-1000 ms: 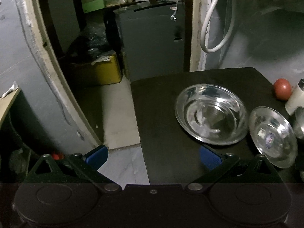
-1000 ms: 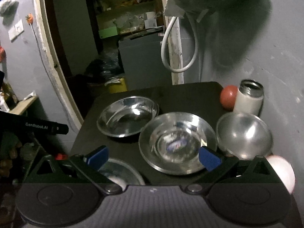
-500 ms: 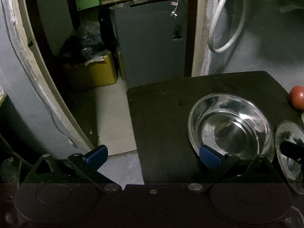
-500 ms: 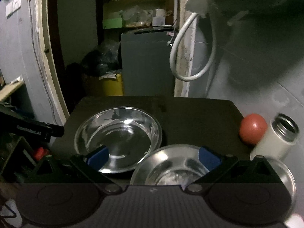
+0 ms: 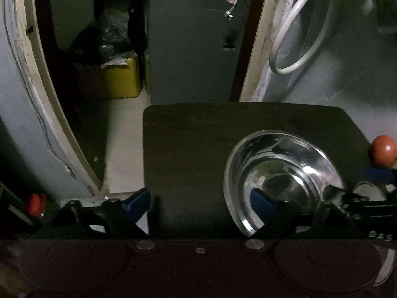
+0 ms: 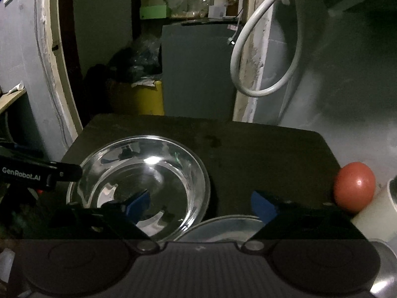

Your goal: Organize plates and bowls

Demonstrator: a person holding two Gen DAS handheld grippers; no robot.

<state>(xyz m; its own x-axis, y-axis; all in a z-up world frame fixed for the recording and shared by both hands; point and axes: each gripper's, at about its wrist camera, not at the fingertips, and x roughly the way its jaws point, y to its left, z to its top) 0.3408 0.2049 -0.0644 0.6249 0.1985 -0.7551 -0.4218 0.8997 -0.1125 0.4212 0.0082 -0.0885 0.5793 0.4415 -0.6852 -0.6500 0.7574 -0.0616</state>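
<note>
"GenRobot.AI" printed on left hand-held gripper (image 6: pixel 37 173).

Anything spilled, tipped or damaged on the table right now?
Nothing stands out. The large shiny steel bowl sits upright and empty on the dark table; the red round fruit rests by the white cylindrical bottle. No spills visible.

I see a dim room, lit weakly. The dark desk (image 5: pixel 188 149) stands against a grey wall (image 6: pixel 347 74) with peeling paint at the cream door frame (image 5: pixel 260 57). A white hose (image 6: pixel 248 49) loops down beside that frame. Through the doorway: a grey cabinet (image 5: pixel 193 57), a yellow box (image 5: pixel 119 79) on the pale floor (image 5: pixel 124 154), dark bags behind it, and a cluttered shelf with a green box (image 6: pixel 153 12) above.
</note>
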